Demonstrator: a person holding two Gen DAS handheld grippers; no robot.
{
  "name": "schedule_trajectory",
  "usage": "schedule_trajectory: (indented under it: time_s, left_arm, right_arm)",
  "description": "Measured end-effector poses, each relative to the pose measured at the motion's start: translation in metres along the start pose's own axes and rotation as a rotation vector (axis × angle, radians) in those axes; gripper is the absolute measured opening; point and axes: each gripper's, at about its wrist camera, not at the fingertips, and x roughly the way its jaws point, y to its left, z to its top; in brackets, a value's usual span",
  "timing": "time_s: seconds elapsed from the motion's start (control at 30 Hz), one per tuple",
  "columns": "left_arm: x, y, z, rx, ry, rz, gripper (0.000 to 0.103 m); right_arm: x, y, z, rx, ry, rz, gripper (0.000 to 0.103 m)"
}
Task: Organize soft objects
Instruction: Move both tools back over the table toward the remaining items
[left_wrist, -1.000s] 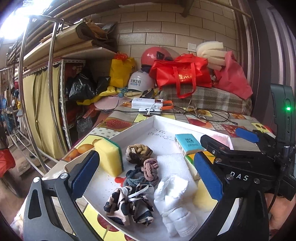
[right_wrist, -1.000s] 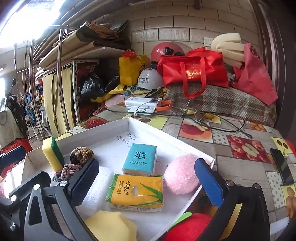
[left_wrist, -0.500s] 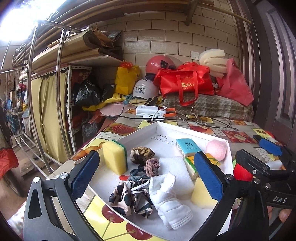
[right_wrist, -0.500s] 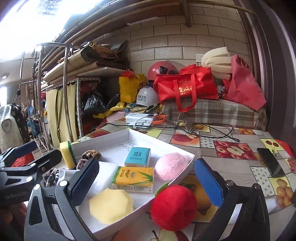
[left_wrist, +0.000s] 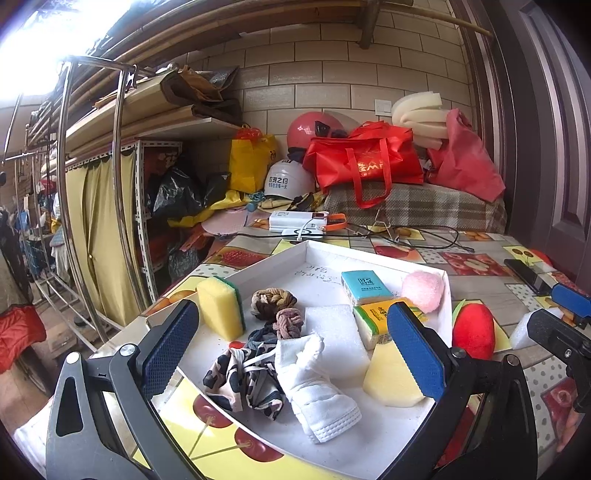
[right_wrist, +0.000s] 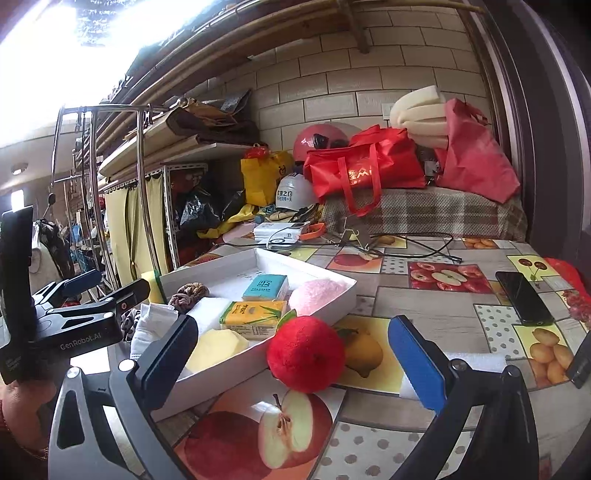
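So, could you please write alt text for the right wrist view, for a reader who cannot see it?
The open right claw frames a red plush apple lying on a fruit-print tablecloth, just outside a white tray of soft items: tissue packs, a pink puff and a yellow sponge. The left claw hovers at the tray's far side.
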Motion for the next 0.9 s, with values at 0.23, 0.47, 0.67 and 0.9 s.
schedule_trajectory:
  time_s: [0.23, 0.47, 0.67, 0.9]
  left_arm:
    - [-0.003, -0.007, -0.001, 0.014, -0.001, -0.007, 0.103]
    - [-0.003, -0.008, -0.001, 0.010, 0.000, -0.005, 0.103]
    - [0.023, 0.008, -0.001, -0.076, 0.132, -0.088, 0.103]
    - [-0.009, -0.020, -0.005, 0.025, 0.029, -0.119, 0.103]
  right_arm:
    - [0.000, 0.001, -0.003, -0.019, -0.006, -0.005, 0.103]
    - [0.000, 0.002, -0.002, -0.021, -0.006, -0.005, 0.103]
    - [0.011, 0.004, -0.003, -0.031, 0.053, -0.043, 0.103]
    - [-0.013, -0.002, -0.009, -0.053, 0.021, -0.028, 0.103]
